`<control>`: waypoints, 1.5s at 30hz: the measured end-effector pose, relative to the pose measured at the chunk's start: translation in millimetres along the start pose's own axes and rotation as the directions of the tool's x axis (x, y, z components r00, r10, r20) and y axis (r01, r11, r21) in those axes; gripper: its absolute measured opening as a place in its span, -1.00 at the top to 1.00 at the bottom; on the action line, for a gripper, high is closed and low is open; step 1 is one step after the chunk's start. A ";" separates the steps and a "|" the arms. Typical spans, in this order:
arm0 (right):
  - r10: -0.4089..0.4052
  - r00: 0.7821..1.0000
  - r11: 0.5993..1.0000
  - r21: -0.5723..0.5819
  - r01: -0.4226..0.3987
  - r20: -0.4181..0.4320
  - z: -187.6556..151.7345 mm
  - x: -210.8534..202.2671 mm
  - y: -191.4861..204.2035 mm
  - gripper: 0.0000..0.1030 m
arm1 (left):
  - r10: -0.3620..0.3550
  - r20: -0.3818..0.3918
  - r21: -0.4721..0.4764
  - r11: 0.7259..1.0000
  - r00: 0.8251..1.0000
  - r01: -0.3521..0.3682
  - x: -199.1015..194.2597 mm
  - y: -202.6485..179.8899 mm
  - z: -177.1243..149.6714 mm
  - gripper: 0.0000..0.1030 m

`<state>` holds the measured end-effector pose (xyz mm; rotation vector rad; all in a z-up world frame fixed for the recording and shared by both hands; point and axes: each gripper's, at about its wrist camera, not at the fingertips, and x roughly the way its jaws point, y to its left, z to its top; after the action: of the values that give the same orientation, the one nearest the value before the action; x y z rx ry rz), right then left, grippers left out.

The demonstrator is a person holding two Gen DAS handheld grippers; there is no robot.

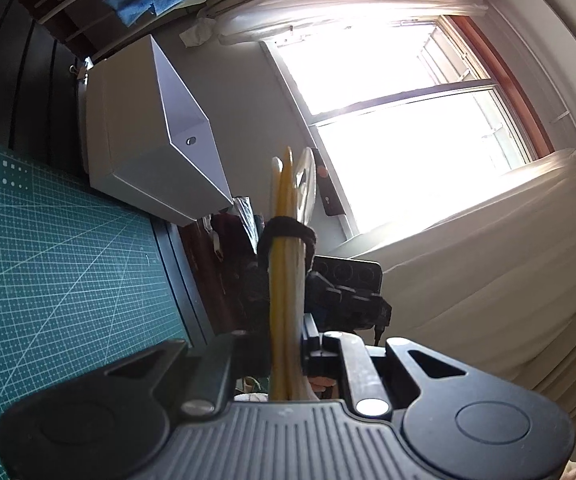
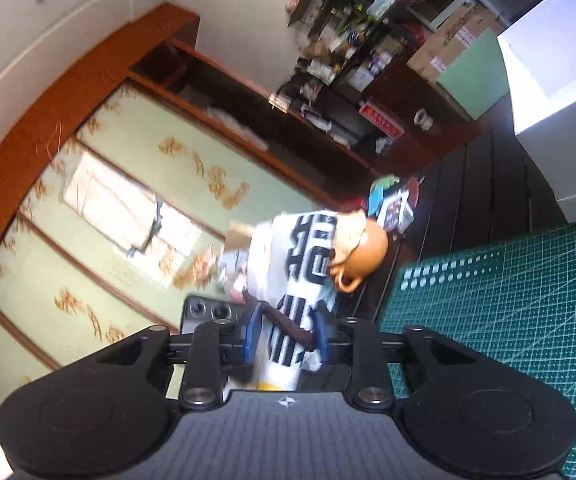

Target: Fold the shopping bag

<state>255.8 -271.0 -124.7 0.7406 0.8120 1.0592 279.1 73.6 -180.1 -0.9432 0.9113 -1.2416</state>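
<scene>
1. Above the green mat (image 1: pixel 60 248) on the bench, the bag (image 1: pixel 286 280) is held off the surface between both claws, already gathered into a narrow bundle.
2. Folding looks largely done: seen edge-on from the left wrist, the yellow and cream layers are stacked flat, with a dark strap (image 1: pixel 288 232) looped around them.
3. What seems left is tidying the bundle and setting it down on the mat; I cannot tell whether the strap is fastened.
4. Left claw (image 1: pixel 288 354): nearly closed, pinching the thin stacked edge of the bag.
5. Right claw (image 2: pixel 288 340): jaws partly apart and the bag's white, black-printed face (image 2: pixel 303 264) between the blue pads (image 2: pixel 252 334); the pads look close to the fabric, but firm contact is unclear.
6. A white box (image 1: pixel 144 152) stands beyond the mat, apart from the bag.
</scene>
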 end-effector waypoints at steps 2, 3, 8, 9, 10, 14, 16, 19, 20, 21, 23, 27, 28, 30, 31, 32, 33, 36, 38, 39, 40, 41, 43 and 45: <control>-0.045 0.999 0.999 -0.022 0.045 -0.006 2.7 -2.9 4.4 0.27 | 0.017 0.006 0.003 1.000 1.000 -0.017 -2.2 -0.4 0.8 0.76; -0.063 0.998 0.998 -0.027 0.063 0.007 3.8 -6.1 5.9 0.25 | 0.053 0.014 0.013 0.999 0.999 -0.053 -3.1 -1.8 1.3 0.76; -0.292 0.946 0.922 -0.224 0.317 0.139 12.5 -25.5 45.2 0.31 | 0.293 0.032 0.106 0.950 0.956 -0.295 1.9 -15.1 2.1 0.76; -0.340 0.931 0.877 -0.314 0.365 0.134 12.4 -21.6 60.4 0.37 | 0.349 0.030 0.132 0.927 0.937 -0.350 5.6 -18.6 1.5 0.76; -0.402 0.909 0.791 -0.457 0.407 0.112 10.0 -8.5 85.3 0.39 | 0.389 0.028 0.158 0.908 0.921 -0.389 10.1 -21.2 -0.1 0.76; -0.586 0.805 0.494 -0.746 0.446 0.093 -5.4 43.3 127.4 0.55 | 0.502 0.016 0.250 0.835 0.865 -0.490 27.1 -31.1 -8.1 0.76; -0.618 0.784 0.405 -0.828 0.387 0.063 -14.4 67.0 134.1 0.61 | 0.522 0.004 0.280 0.818 0.853 -0.502 33.2 -34.4 -12.1 0.76; -0.640 0.768 0.347 -0.881 0.320 0.026 -22.5 91.0 134.7 0.63 | 0.541 -0.012 0.308 0.802 0.841 -0.512 37.0 -36.1 -17.5 0.76; -0.653 0.757 0.327 -0.894 0.306 0.021 -24.3 97.5 133.9 0.63 | 0.546 -0.018 0.316 0.798 0.838 -0.513 38.0 -35.9 -19.0 0.76; -0.667 0.744 0.303 -0.907 0.291 0.016 -26.2 104.4 133.3 0.63 | 0.544 -0.021 0.322 0.798 0.839 -0.510 37.2 -36.2 -19.7 0.76; -0.691 0.723 0.277 -0.921 0.274 0.007 -28.2 112.6 131.1 0.63 | 0.541 -0.023 0.328 0.798 0.841 -0.505 35.2 -37.2 -20.4 0.76; -0.720 0.694 0.246 -0.934 0.258 0.002 -31.2 119.8 131.0 0.91 | 0.553 -0.014 0.337 0.787 0.833 -0.517 31.7 -38.3 -20.5 0.76; -0.720 0.694 0.240 -0.937 0.253 0.003 -31.5 119.8 131.5 0.94 | 0.553 -0.013 0.336 0.787 0.833 -0.517 31.5 -38.8 -20.5 0.76; -0.716 0.698 0.244 -0.937 0.250 -0.001 -33.5 120.9 131.1 0.95 | 0.554 -0.011 0.335 0.787 0.833 -0.519 31.3 -39.8 -20.4 0.76; -0.712 0.702 0.255 -0.935 0.246 -0.010 -33.8 120.8 131.3 0.95 | 0.553 -0.009 0.332 0.788 0.833 -0.519 30.8 -39.8 -19.9 0.76; -0.709 0.705 0.267 -0.933 0.243 -0.020 -34.6 120.6 131.3 0.95 | 0.552 -0.006 0.329 0.788 0.834 -0.520 30.2 -39.8 -19.5 0.76; -0.704 0.710 0.283 -0.929 0.239 -0.032 -35.8 120.6 131.6 0.95 | 0.546 -0.003 0.318 0.795 0.838 -0.517 28.5 -39.6 -18.9 0.76; -0.684 0.726 0.346 -0.907 0.241 -0.068 -37.3 119.4 132.4 0.95 | 0.536 0.001 0.301 0.805 0.844 -0.511 25.5 -38.7 -17.4 0.76; -0.667 0.741 0.398 -0.879 0.263 -0.081 -33.2 116.1 132.4 0.89 | 0.527 0.001 0.294 0.812 0.850 -0.504 23.6 -38.1 -17.1 0.75; -0.648 0.759 0.419 -0.863 0.281 -0.068 -29.9 109.9 133.9 0.88 | 0.515 0.002 0.278 0.823 0.857 -0.495 20.3 -36.5 -15.5 0.75; -0.625 0.779 0.441 -0.845 0.302 -0.048 -26.2 102.3 135.7 0.86 | 0.503 0.004 0.262 0.834 0.864 -0.486 16.8 -34.7 -13.7 0.75; -0.614 0.789 0.453 -0.833 0.318 -0.033 -23.1 96.1 136.3 0.82 | 0.487 0.006 0.243 0.846 0.873 -0.474 13.6 -32.5 -11.5 0.75; -0.618 0.786 0.440 -0.811 0.387 0.040 -17.0 76.9 133.7 0.70 | 0.446 0.007 0.205 0.875 0.895 -0.438 7.6 -29.2 -7.0 0.75; -0.665 0.742 0.359 -0.836 0.414 0.082 -20.0 64.2 128.8 0.61 | 0.404 0.010 0.176 0.900 0.915 -0.400 2.0 -28.0 -3.5 0.75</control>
<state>198.5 -167.5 -40.3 -0.5193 0.6095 0.7679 266.4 69.1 -155.2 -0.5611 0.9451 -0.9602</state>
